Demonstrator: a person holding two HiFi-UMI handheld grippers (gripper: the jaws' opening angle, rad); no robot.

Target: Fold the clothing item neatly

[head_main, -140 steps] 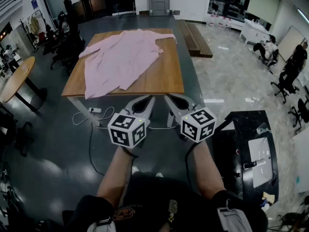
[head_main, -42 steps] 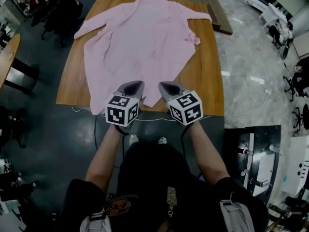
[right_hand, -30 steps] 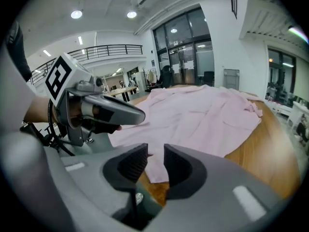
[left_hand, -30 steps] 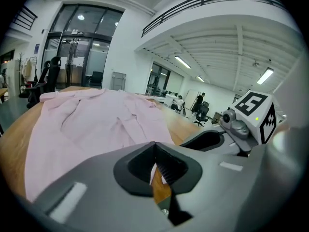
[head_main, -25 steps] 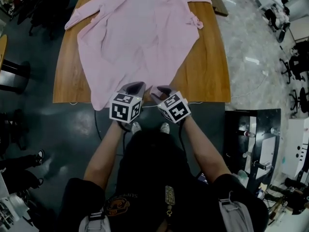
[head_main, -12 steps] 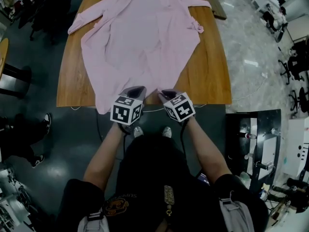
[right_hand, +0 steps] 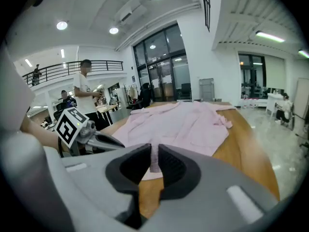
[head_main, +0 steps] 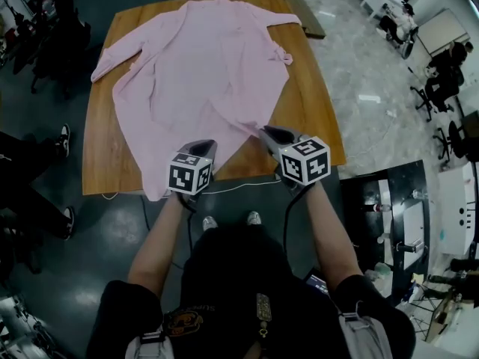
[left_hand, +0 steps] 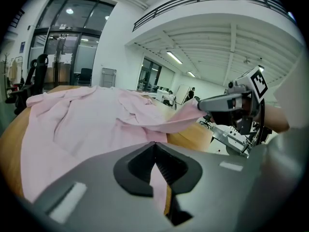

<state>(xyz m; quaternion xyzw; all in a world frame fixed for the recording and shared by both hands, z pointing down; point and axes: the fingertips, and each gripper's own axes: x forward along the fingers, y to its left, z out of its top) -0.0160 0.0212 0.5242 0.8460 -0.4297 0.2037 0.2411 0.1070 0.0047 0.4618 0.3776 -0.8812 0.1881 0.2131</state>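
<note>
A pink long-sleeved garment (head_main: 202,73) lies spread flat on a wooden table (head_main: 318,129), its hem toward me at the near edge. My left gripper (head_main: 205,148) is shut on the hem near the table's front; pink cloth runs between its jaws (left_hand: 154,146). My right gripper (head_main: 266,132) is shut on the hem's right part, with a strip of cloth pinched between its pads (right_hand: 151,151). In the left gripper view the right gripper (left_hand: 205,103) holds the cloth edge raised off the wood. The left gripper (right_hand: 116,144) shows low at the left of the right gripper view.
A person's legs and shoes (head_main: 63,133) stand left of the table. A black workstation (head_main: 389,215) is at my right. A white cable (head_main: 239,188) runs on the floor under the front edge. A wooden bench (head_main: 299,6) lies at the far right, office chairs (head_main: 441,88) beyond.
The two grippers have moved apart along the hem, the right one going right and taking hold of the cloth. The hem's right part now lifts off the table.
</note>
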